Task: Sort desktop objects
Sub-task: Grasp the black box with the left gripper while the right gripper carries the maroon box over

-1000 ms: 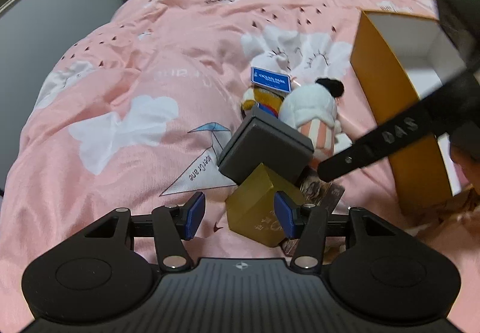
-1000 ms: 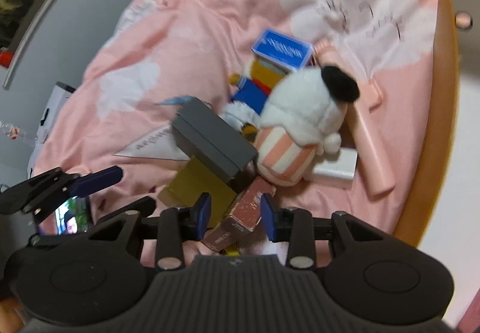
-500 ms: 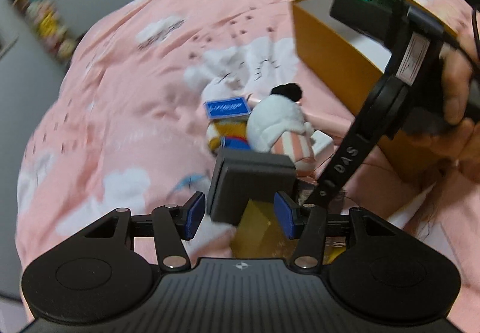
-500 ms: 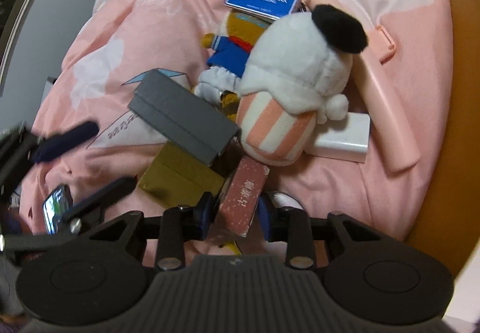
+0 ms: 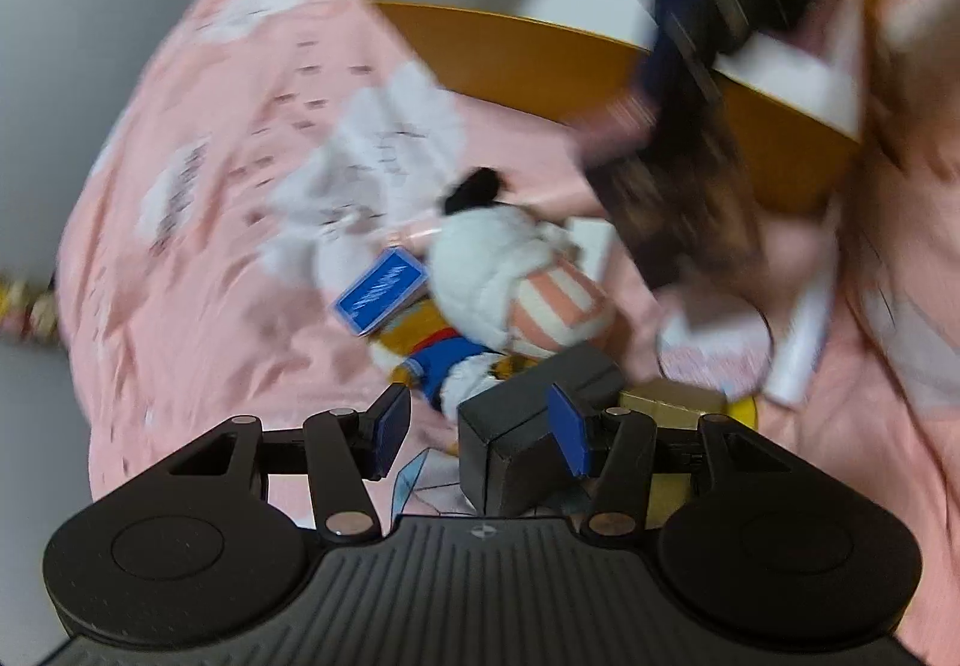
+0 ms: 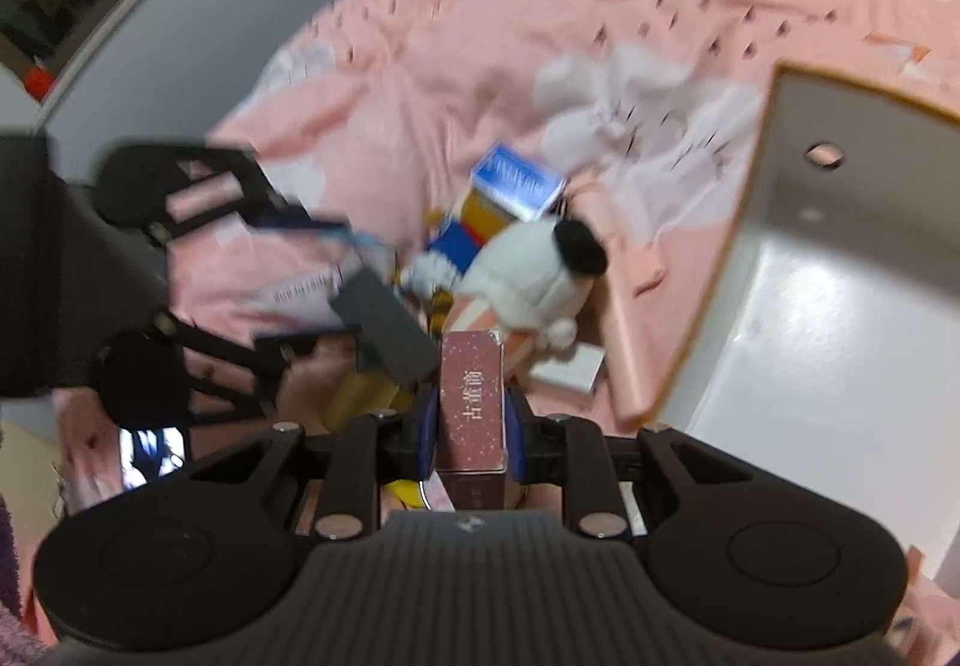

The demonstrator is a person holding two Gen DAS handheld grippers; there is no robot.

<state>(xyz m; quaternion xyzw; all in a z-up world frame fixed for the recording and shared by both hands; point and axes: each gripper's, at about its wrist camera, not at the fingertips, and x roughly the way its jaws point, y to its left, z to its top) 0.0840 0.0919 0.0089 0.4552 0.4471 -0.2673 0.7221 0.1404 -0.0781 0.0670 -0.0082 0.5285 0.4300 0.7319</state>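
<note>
Two claws: my right claw [image 6: 467,420] is closing on the pink box [image 6: 472,403], long axis pointing ahead, bin [image 6: 840,306] just right. Left claw [image 5: 480,429] gapes around the grey box [image 5: 528,426], not gripping.

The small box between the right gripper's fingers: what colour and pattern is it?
Dusty pink box with fine sparkly speckles; right wrist view.
</note>
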